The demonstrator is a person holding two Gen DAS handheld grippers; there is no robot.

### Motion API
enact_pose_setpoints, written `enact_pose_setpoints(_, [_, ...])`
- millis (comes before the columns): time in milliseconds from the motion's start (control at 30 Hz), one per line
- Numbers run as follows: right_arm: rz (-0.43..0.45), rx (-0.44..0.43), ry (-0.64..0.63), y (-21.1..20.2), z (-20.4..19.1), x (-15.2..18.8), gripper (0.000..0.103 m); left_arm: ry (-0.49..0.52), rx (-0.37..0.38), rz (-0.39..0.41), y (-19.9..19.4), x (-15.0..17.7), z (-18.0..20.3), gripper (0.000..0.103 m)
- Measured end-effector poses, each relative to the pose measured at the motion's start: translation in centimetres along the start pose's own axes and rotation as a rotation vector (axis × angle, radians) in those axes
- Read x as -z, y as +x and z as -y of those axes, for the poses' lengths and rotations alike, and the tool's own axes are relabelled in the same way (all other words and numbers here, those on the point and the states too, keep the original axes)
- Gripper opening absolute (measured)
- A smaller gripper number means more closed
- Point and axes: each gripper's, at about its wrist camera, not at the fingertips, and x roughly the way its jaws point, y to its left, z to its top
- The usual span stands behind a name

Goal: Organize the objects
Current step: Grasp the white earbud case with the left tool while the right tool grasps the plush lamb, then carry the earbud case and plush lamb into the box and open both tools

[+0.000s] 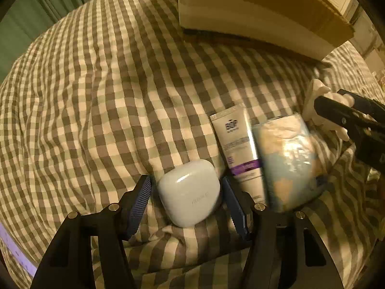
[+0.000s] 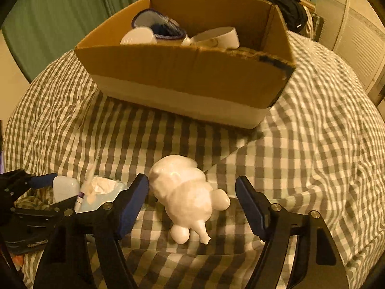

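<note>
A white earbuds case (image 1: 189, 192) lies on the checked cloth between the fingers of my left gripper (image 1: 186, 181). The right pad is about at its side and a thin strip of cloth shows at the left pad, so the jaws stand open around it. My right gripper (image 2: 192, 180) is open around a white toy figure (image 2: 187, 195) lying on its side; the left pad is close to it and the right pad stands well clear. Both objects rest on the cloth. The figure (image 1: 317, 101) also shows in the left wrist view, partly behind the right gripper's black body.
A cream tube (image 1: 240, 149) and a clear packet (image 1: 288, 159) lie just right of the case. An open cardboard box (image 2: 192, 77) stands beyond on the checked bedding (image 2: 312, 156), holding a purple-rimmed pouch (image 2: 156, 24) and white items. Green curtains hang behind.
</note>
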Motion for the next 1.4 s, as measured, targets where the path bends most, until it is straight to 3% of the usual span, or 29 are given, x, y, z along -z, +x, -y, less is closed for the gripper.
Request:
enact_pose_setpoints(167, [-0.019,-0.032,-0.022,0.5,-0.5,0.2,0.056,0.004,-0.006,-0.005,0.1,0.1,0.4,0.052])
enact_pose_setpoints(533, [0.033,-0.042,0.011,-2.1,-0.2,1.3,0.051,-0.028,0.025,0.121,-4.9,2.0,0.4,0.051])
enact_pose_setpoints(633, [0.053,-0.032,0.007,-3.5,-0.4,1.6,0.042,-0.046,0.020,0.156,-6.6,2.5,0.1,0.051])
enact_pose_setpoints(833, [0.078,-0.023,-0.017,-5.0,-1.3,2.1,0.042,-0.073,0.024,0.210,-10.2,3.9,-0.5,0.051])
enact_pose_setpoints(1000, [0.122,-0.021,-0.021,-7.0,-1.6,2.0,0.042,-0.096,0.043,0.253,-10.4,2.3,-1.3,0.051])
enact_pose_setpoints(1100, [0.153,-0.021,-0.024,-8.5,-1.6,1.7,0.042,-0.114,0.076,0.295,-12.0,1.5,-1.3,0.051])
enact_pose_setpoints(1400, [0.265,0.005,-0.049,-13.0,-1.3,-1.6,0.042,-0.088,0.075,0.428,-16.7,-2.8,-0.9,0.051])
